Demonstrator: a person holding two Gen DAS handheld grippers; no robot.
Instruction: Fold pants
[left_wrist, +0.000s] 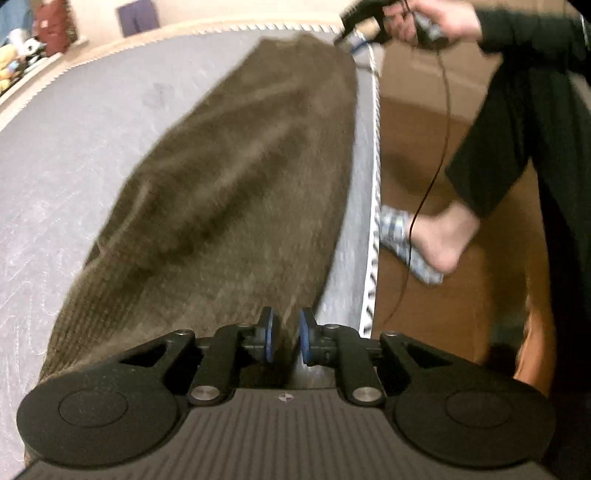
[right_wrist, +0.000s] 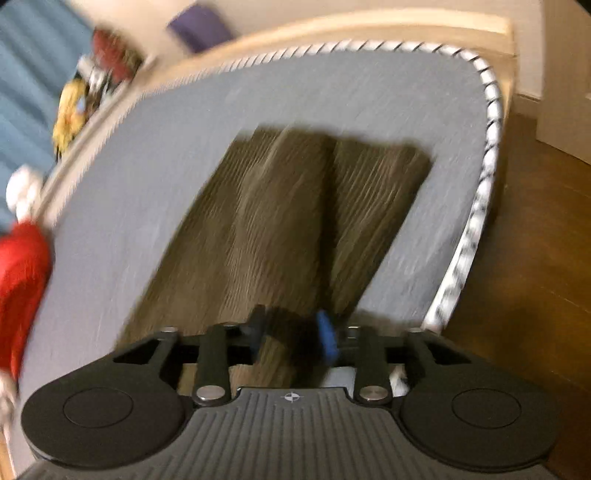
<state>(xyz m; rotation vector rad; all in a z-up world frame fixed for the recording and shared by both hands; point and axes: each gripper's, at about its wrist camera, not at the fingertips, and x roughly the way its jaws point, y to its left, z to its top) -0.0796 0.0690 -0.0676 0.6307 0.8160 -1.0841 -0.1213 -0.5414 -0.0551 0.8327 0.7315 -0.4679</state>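
Brown corduroy pants (left_wrist: 229, 177) lie lengthwise on a grey mattress (left_wrist: 74, 147), near its right edge. My left gripper (left_wrist: 286, 334) is shut on the pants' near end, with cloth pinched between the blue pads. In the right wrist view the pants (right_wrist: 295, 221) stretch away with both legs side by side. My right gripper (right_wrist: 293, 332) is shut on their near end, with dark cloth bunched between its fingers. The right gripper (left_wrist: 354, 22) also shows in the left wrist view at the pants' far end, in the person's hand.
The mattress has a striped piped edge (left_wrist: 373, 221); wood floor (left_wrist: 461, 295) lies beyond it. The person's foot in a checked slipper (left_wrist: 413, 243) stands by the bed. Toys and clutter (right_wrist: 81, 99) sit on a ledge past the far side. A red object (right_wrist: 22, 288) is at the left.
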